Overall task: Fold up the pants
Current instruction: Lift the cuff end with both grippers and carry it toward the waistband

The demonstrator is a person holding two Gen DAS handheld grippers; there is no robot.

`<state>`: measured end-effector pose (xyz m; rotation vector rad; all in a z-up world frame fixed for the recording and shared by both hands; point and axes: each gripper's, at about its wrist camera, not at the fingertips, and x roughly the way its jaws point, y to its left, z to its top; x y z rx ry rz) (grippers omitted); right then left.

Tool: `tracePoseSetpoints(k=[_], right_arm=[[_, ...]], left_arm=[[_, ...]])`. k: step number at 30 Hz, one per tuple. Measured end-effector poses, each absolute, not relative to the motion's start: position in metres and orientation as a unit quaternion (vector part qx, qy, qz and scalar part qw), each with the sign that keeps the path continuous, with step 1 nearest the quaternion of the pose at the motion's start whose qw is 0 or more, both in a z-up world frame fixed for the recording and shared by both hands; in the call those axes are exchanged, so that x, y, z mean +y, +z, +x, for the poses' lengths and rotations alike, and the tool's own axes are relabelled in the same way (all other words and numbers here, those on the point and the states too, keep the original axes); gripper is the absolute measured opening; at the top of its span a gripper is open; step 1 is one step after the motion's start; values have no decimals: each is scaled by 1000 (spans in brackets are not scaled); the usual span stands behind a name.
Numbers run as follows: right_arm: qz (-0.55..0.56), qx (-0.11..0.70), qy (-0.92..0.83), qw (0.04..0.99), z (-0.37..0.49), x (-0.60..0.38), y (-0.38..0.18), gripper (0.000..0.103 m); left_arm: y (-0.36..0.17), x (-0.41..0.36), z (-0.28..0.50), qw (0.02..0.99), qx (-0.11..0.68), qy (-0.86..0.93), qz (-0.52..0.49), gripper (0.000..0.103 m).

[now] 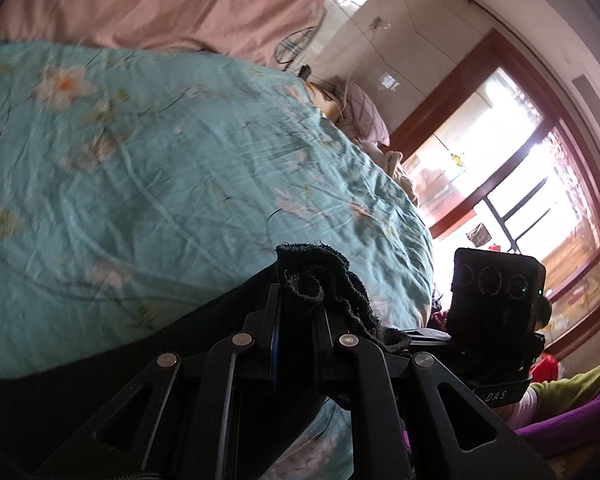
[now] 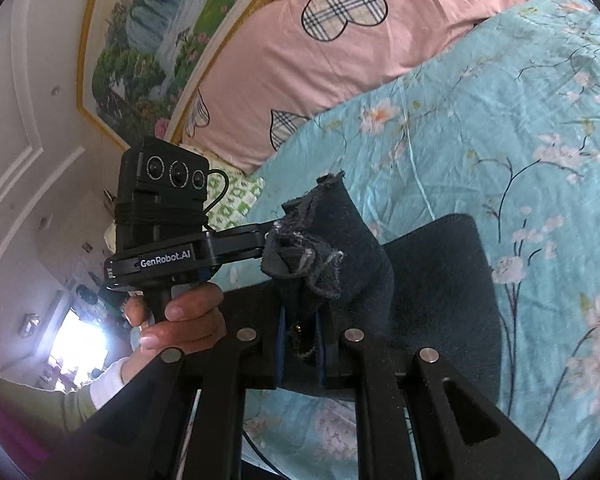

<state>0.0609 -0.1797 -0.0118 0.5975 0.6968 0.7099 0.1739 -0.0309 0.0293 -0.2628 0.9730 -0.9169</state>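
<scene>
1. Right gripper (image 2: 300, 320) is clamping a bunched frayed hem of the dark pants (image 2: 432, 280).
2. Pants are draping down onto the teal floral bedsheet (image 2: 500, 120).
3. Left gripper (image 2: 260, 240) is sitting just beside the same hem, a hand (image 2: 176, 316) gripping its handle.
4. Pink pillow (image 2: 300, 60) is lying behind.
</scene>
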Motion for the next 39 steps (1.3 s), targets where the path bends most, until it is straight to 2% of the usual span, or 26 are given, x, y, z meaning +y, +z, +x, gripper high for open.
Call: tracePoseSetpoints(k=[15,23,24,34,39], right_arm=[[230,377,323,837,69,-153,-33,18],[184,387,335,839,63,-130,-33,41],[181,389,337,838,63,-128,-34,41],[189,409,358,818,60,-117,-38,45],[196,406,378,809,55,-112,-32,47]], left_arm=[[-15,4,168,776,474,-380,-167,11],[-24,24,156,783,481,-346,-186,11],[-24,27,155,785,482,-339,-190,11],[-28,69,138,801,482,-263,-240,31],[-24,87,117,824,469,-190,-255,32]])
